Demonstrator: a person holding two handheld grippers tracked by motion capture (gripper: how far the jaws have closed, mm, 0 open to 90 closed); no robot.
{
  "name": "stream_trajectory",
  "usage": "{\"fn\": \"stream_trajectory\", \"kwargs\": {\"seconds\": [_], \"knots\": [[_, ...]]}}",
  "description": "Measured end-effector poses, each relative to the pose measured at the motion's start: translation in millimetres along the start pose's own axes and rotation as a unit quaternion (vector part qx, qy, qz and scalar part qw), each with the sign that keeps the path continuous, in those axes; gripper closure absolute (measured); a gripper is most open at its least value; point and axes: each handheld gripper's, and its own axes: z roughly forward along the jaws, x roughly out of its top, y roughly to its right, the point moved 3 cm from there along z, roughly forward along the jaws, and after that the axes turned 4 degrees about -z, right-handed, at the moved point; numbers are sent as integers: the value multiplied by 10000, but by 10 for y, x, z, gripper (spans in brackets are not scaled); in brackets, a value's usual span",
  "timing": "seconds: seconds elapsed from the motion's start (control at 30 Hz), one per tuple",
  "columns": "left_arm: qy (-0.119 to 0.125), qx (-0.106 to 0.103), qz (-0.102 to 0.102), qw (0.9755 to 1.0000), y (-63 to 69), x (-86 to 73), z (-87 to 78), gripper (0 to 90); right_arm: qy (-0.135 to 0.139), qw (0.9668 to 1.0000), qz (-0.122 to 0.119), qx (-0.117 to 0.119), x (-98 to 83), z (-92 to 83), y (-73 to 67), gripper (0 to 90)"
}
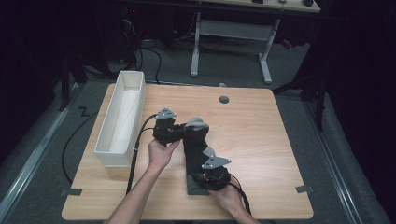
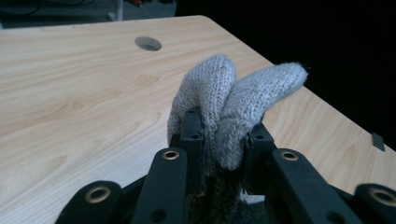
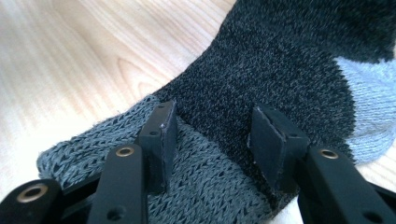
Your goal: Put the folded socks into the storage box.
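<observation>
A light wooden table (image 1: 261, 140) is standing in a dark room, with a white bin (image 1: 122, 116) lying along its 9 o'clock edge. Just right of the bin, the left gripper (image 1: 173, 130) is clamping its jaws on the pale grey toe of a sock (image 1: 195, 147), probably to raise that end for folding. The dark, grey-cuffed sock is lying near centre; at 6 o'clock, the right gripper (image 1: 212, 176) is straddling the cuff, jaws parted.
</observation>
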Motion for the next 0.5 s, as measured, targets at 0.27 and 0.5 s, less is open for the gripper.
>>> {"fn": "stream_trajectory", "kwargs": {"seconds": [0.27, 0.5], "knots": [[17, -150, 107, 9998, 73, 44, -76, 751, 80, 9998, 82, -137, 92, 144, 118, 530], [-3, -191, 293, 9994, 121, 16, -138, 747, 126, 9996, 127, -231, 210, 285, 253, 534]]}}
